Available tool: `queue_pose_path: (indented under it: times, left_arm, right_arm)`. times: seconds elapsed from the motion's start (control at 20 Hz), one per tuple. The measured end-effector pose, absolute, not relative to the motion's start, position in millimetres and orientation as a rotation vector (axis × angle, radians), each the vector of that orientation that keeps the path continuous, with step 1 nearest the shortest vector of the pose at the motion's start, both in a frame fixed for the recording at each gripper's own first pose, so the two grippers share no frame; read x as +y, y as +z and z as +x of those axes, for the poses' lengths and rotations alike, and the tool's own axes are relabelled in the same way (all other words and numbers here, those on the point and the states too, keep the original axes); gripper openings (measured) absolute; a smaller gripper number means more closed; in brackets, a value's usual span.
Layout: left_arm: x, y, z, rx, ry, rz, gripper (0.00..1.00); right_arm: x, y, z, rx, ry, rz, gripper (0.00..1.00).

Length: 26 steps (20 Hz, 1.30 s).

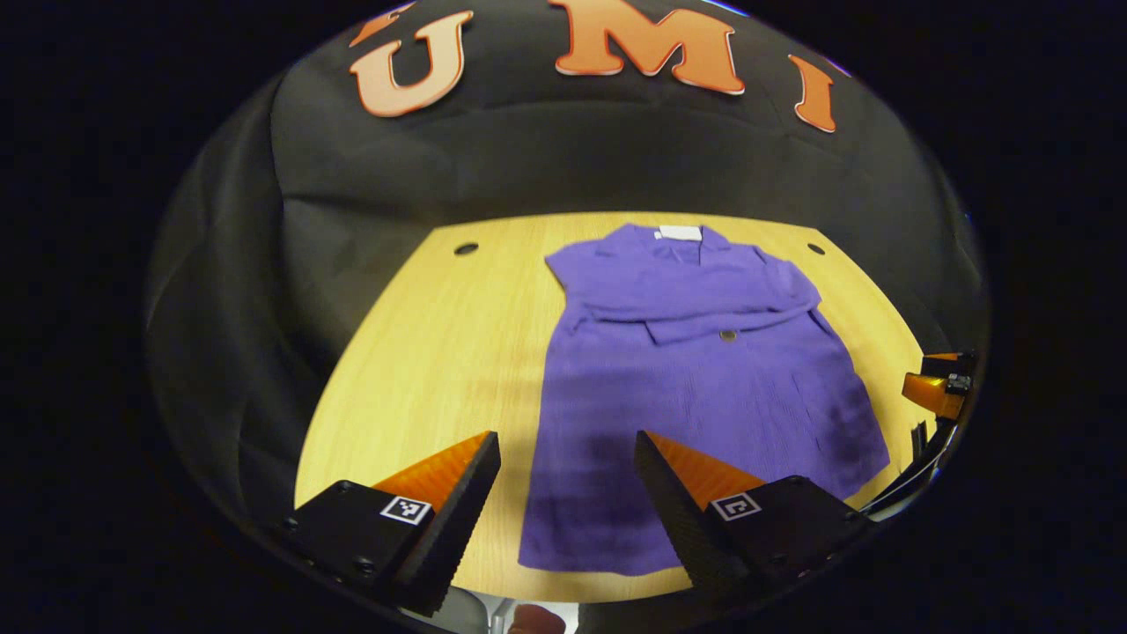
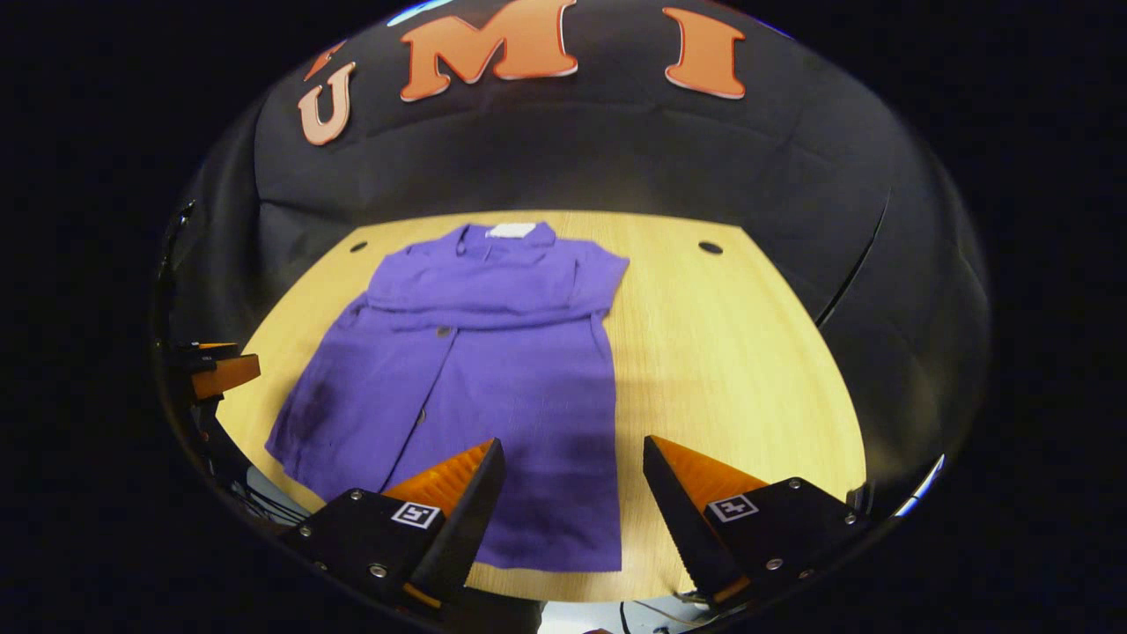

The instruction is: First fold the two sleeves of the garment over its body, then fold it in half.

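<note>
Black cloth (image 1: pixel 546 158) hangs as the wall behind and around a pale wooden counter (image 1: pixel 440 352), which has a small round hole near each far corner (image 1: pixel 466 249).

A purple shirt (image 1: pixel 704 387) lies flat on the counter, collar toward the far wall and hem toward the near edge. Both short sleeves are folded across the chest, forming a band over the upper body. A white tag (image 1: pixel 680 232) sits at the collar, and a small button (image 1: pixel 728 335) shows just below the folded sleeves.

In the left gripper view, the left tongs (image 1: pixel 568 449) hang released, their fingers wide apart above the shirt's near left part; one finger is over bare wood, the other over the cloth. The right tongs show at the far right edge of that view, beside the shirt.

In the right gripper view, the right tongs (image 2: pixel 572 453) are likewise released, spread over the shirt's near right edge, touching nothing.
</note>
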State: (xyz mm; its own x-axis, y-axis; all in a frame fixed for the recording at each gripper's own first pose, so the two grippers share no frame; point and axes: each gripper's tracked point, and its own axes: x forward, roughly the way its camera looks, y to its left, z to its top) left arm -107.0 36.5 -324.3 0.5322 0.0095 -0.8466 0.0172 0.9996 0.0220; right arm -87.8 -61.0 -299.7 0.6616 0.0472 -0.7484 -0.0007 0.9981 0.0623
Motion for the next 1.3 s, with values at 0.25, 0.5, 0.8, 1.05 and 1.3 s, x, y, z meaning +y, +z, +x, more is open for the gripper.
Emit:
queue_pose_path:
  times: [0.25,0.5,0.8,1.05,1.3]
  left_arm:
    - [45,-379,-138,1.214,-0.006,0.007,1.00]
    - [45,-420,-143,1.348,-0.021,0.002,1.00]
    - [45,-445,-157,1.439,-0.049,0.024,1.00]
    - [53,-458,-162,1.493,-0.038,-0.010,1.00]
    - [53,-456,-164,1.522,-0.088,0.030,0.98]
  right_arm:
    - [-56,-342,-113,0.990,0.043,0.102,0.95]
    - [-60,-369,-131,1.102,0.021,0.110,0.95]
    - [-61,-391,-144,1.209,-0.010,0.109,0.95]
    - [-62,-394,-150,1.267,-0.018,0.116,0.97]
    - [-60,-395,-156,1.306,-0.025,0.113,1.00]
